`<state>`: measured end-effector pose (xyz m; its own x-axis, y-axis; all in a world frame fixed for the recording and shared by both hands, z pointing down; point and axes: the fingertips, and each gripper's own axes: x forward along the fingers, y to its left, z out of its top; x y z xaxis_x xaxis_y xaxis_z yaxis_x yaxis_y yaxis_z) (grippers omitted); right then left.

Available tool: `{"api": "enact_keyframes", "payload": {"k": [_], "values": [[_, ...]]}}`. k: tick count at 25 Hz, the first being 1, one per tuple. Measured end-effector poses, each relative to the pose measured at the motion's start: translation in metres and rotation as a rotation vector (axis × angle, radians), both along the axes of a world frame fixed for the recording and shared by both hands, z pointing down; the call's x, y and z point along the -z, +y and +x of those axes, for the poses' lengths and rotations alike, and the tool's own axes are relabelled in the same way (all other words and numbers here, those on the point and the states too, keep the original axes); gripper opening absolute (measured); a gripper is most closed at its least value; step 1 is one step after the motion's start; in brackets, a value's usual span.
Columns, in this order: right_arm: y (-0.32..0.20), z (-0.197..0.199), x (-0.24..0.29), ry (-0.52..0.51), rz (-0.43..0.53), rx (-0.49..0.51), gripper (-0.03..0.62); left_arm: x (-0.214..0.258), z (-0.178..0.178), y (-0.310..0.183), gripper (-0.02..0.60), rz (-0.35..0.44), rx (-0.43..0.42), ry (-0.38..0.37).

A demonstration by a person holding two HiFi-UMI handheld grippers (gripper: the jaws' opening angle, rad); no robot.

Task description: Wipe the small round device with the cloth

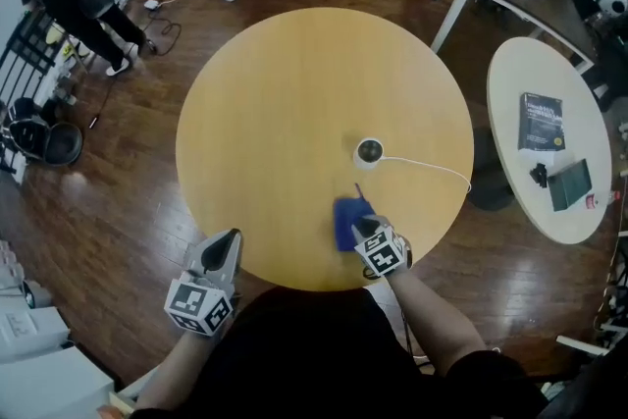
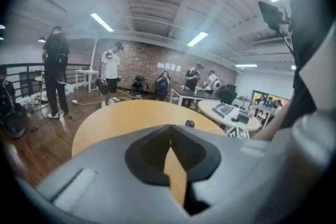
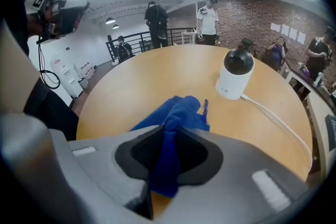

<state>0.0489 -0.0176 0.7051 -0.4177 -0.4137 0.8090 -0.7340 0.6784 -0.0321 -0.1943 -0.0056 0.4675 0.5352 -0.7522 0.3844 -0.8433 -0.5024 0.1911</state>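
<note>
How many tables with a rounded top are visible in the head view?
2. The tan wooden table is in the centre; the white table stands at the right edge. Others may be outside the view.

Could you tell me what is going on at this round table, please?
A person holds a hand-held gripper in each hand at a wooden table. The right hand-held gripper is shut on a bunched blue cloth, low over the table and short of the small white round device. The cloth is not touching the device, so wiping has not begun. The left hand-held gripper is shut and empty at the table's near edge.
</note>
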Motion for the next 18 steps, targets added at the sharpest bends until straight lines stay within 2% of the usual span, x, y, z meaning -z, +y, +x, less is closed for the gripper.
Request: {"api": "enact_keyframes", "payload": {"k": [2, 5, 9, 12, 14, 16, 18], "values": [[0.016, -0.009, 0.002, -0.029, -0.036, 0.003, 0.104, 0.002, -0.001, -0.009, 0.003, 0.005, -0.014, 0.049], [0.030, -0.020, 0.022, -0.123, -0.056, -0.027, 0.230, 0.010, 0.003, -0.024, 0.003, 0.020, -0.042, 0.123], [0.018, 0.011, 0.089, -0.117, 0.134, -0.185, 0.233, 0.011, 0.036, -0.055, 0.004, 0.015, -0.192, 0.195], [0.004, 0.037, 0.123, -0.147, 0.245, -0.307, 0.233, 0.001, 0.057, -0.060, 0.004, 0.051, -0.285, 0.167], [0.000, 0.058, 0.144, -0.167, 0.302, -0.410, 0.211, -0.007, 0.074, -0.063, 0.004, 0.098, -0.345, 0.137], [0.003, 0.070, 0.165, -0.193, 0.357, -0.501, 0.107, -0.011, 0.088, -0.066, 0.003, 0.151, -0.410, 0.113], [0.012, 0.074, 0.167, -0.184, 0.374, -0.543, 0.039, -0.020, 0.103, -0.068, 0.003, 0.200, -0.479, 0.080]]}}
